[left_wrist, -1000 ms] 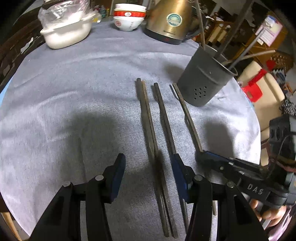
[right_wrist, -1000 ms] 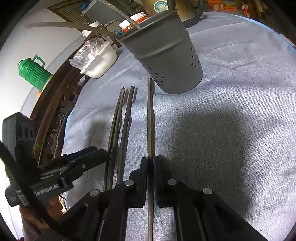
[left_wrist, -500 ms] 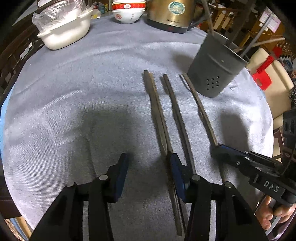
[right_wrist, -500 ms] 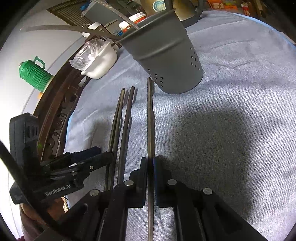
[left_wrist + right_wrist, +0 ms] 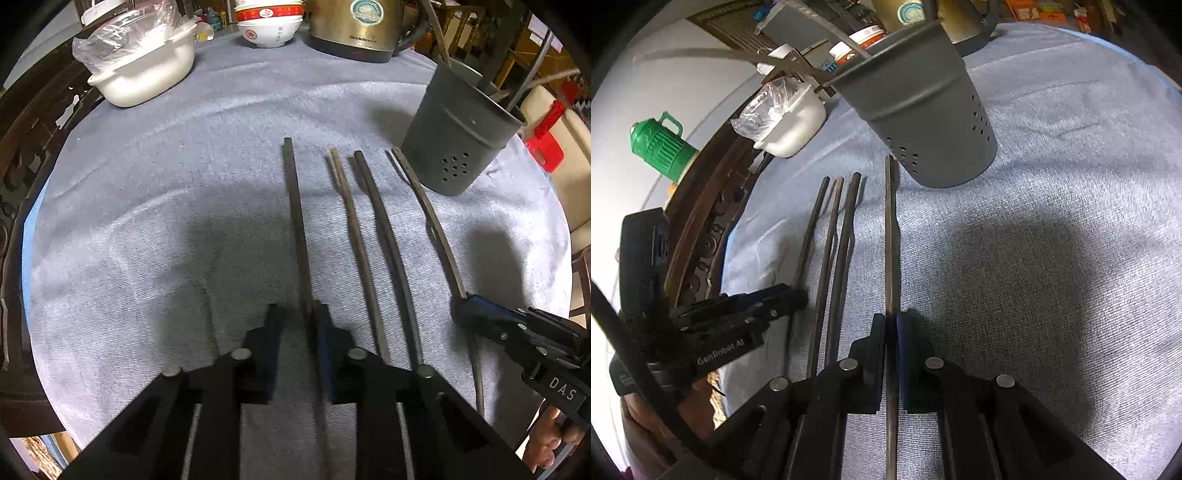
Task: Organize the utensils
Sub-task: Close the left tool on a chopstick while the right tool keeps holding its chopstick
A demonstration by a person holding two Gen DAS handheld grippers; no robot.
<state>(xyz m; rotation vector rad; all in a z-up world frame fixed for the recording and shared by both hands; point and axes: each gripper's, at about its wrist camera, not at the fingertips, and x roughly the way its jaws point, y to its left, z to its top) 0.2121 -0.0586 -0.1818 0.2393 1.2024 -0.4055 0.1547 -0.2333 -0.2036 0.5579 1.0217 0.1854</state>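
Four dark chopsticks lie side by side on the grey tablecloth (image 5: 184, 221), in front of a grey perforated utensil holder (image 5: 461, 147) (image 5: 923, 110) with several utensils sticking out. My left gripper (image 5: 299, 325) (image 5: 796, 295) points steeply down over the leftmost chopstick (image 5: 295, 221) (image 5: 812, 229). Its jaws are closing with that chopstick between them, against the right pad, and a gap shows at the left pad. My right gripper (image 5: 891, 321) (image 5: 461, 314) is shut on the rightmost chopstick (image 5: 891, 240) (image 5: 428, 210). Two chopsticks (image 5: 354, 229) (image 5: 384, 229) lie between.
At the back stand a white dish (image 5: 147, 77) with a plastic bag, stacked bowls (image 5: 269, 26) and a gold kettle (image 5: 362, 29). A green jug (image 5: 661, 147) stands beyond the carved wooden table rim (image 5: 701, 206). A red stool (image 5: 546, 147) is off the right edge.
The left jaws have narrowed around the leftmost chopstick, and it now lies apart from its neighbour. The left gripper has tipped further down. The right gripper has kept still on its chopstick.
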